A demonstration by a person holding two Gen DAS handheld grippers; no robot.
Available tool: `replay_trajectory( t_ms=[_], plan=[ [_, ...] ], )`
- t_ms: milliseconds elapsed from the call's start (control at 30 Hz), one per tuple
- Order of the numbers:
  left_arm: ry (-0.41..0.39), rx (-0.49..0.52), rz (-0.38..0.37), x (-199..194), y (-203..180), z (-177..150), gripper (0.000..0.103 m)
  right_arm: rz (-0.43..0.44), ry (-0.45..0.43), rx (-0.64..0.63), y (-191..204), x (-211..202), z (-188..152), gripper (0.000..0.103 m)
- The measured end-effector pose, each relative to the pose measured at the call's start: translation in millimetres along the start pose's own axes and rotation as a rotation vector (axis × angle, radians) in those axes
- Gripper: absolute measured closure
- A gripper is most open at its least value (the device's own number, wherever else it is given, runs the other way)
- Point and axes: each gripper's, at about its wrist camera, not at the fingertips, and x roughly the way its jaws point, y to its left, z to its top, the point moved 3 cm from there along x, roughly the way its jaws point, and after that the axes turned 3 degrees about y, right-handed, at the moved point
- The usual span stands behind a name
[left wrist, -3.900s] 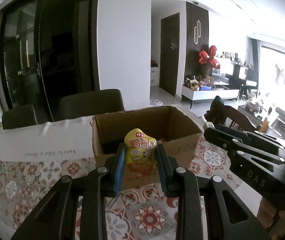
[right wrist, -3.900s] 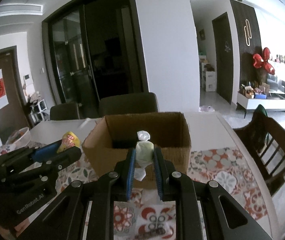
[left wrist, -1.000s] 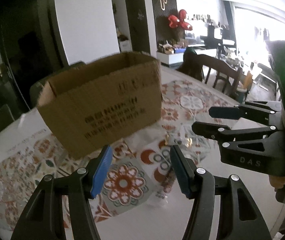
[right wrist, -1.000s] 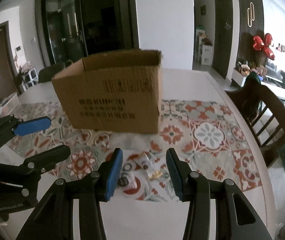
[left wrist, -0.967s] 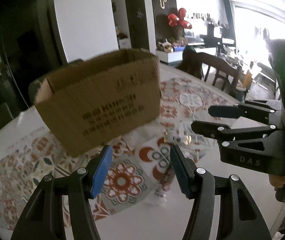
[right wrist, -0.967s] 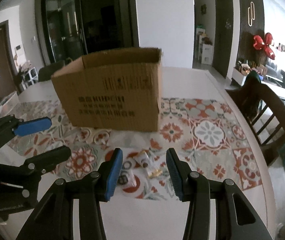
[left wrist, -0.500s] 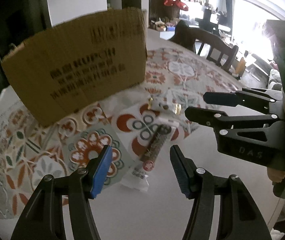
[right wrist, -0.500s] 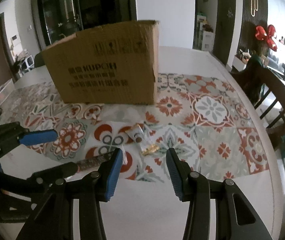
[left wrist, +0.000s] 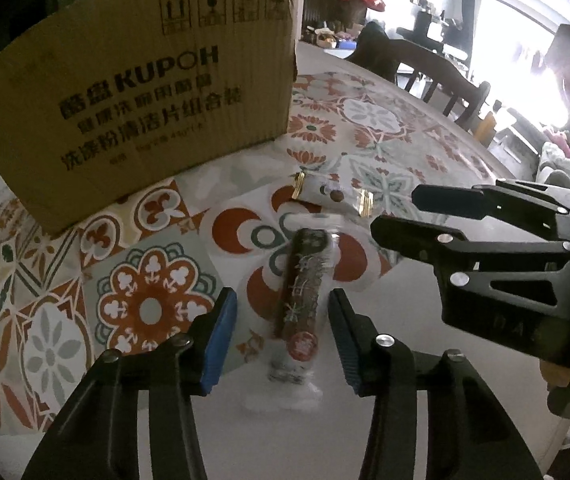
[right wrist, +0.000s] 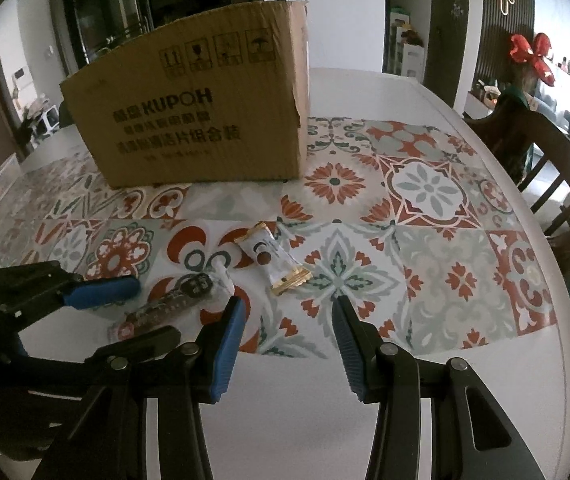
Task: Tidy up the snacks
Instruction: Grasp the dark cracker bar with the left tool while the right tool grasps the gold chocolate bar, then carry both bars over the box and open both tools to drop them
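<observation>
Fig.: both wrist views, near to far. My left gripper [left wrist: 283, 336] is low over the table w/ its jaws apart; they have just been closing, and the dark stick snack [left wrist: 303, 300] lies lengthwise between the pads, not yet pinched. My right gripper [right wrist: 287, 338] hovers w/ jaws apart and nothing between them; the white-and-gold snack packet [right wrist: 271, 258] lies just beyond its tips.

Risks, as I judge them: the stick's clear wrapper end is flat on the table, so my pads may nip only film and let it slip. Both grippers work close together and could knock each other, or shove one snack into the other.

Beyond: cardboard box [right wrist: 201, 120], the likely destination, stands upright behind both snacks, printed side facing me; its inside can't be seen. Surface: patterned floral mat [right wrist: 425, 188] on a white table [right wrist: 385, 88]. Room: dark wooden chair [right wrist: 545, 152] at right, dark glass doors behind, red balloon-dog ornament [right wrist: 531, 54] far right.
</observation>
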Motion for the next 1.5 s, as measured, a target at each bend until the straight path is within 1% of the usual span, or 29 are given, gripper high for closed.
replay_trajectory(
  t_ms=[33,100,267,467,767,933,967,1000,1067,1100,1267,1500],
  plan=[
    [-0.001,-0.004,-0.006,1,0,1,0.064,0.0,0.0,0.0,0,1,1,0.057],
    [-0.005,-0.016,-0.014,2,0,3,0.077,0.001,-0.001,-0.002,0,2,3,0.057],
    [-0.007,-0.067,-0.044,4,7,8,0.08,0.015,-0.002,0.001,1,7,10,0.057],
    [-0.018,-0.125,-0.038,1,19,13,0.081,0.011,0.01,-0.03,7,19,20,0.057],
    [-0.052,-0.16,-0.02,-5,24,23,0.081,-0.011,0.027,-0.044,9,35,30,0.058],
    [-0.064,-0.161,-0.014,-7,25,27,0.081,-0.017,0.029,-0.063,15,40,31,0.065],
    [-0.067,-0.16,-0.011,-8,26,28,0.081,-0.022,0.028,-0.068,15,40,32,0.068],
    [-0.069,-0.16,-0.008,-8,26,29,0.081,-0.026,0.025,-0.07,16,39,31,0.075],
    [-0.072,-0.159,-0.004,-8,25,30,0.081,-0.023,0.023,-0.072,16,39,31,0.077],
    [-0.075,-0.159,-0.001,-9,26,30,0.081,-0.028,0.02,-0.073,15,38,31,0.08],
    [-0.088,-0.16,0.006,-13,27,29,0.081,-0.033,0.006,-0.053,16,32,29,0.082],
    [-0.119,-0.168,0.009,-33,29,27,0.081,-0.017,-0.05,-0.045,24,5,30,0.082]
  ],
)
